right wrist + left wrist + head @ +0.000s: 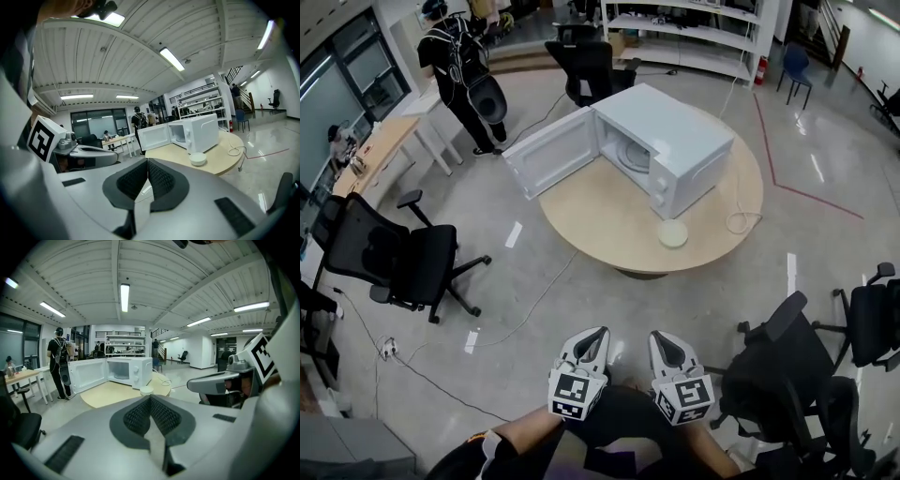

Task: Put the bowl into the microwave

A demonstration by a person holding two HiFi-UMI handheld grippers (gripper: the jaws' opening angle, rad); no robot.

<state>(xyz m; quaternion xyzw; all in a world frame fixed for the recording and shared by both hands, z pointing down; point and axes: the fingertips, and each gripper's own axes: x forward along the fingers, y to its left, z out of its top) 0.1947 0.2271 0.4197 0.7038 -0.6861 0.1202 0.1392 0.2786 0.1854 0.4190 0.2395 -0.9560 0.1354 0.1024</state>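
A white microwave (pixel 670 145) stands on a round wooden table (pixel 609 225), its door (pixel 551 153) swung wide open to the left. A small white bowl (pixel 673 233) sits on the table near the front edge, beside the microwave's control side. The bowl (pixel 146 390) and microwave (pixel 129 371) show far off in the left gripper view, and likewise the bowl (pixel 198 159) and microwave (pixel 199 132) in the right gripper view. My left gripper (pixel 592 339) and right gripper (pixel 664 343) are held close to my body, well short of the table, both shut and empty.
Black office chairs stand at the left (pixel 394 258) and right (pixel 787 361) of the floor between me and the table. A white cable (pixel 741 221) coils on the table's right side. A person (pixel 459 66) stands beyond the microwave door, next to a desk (pixel 380 145).
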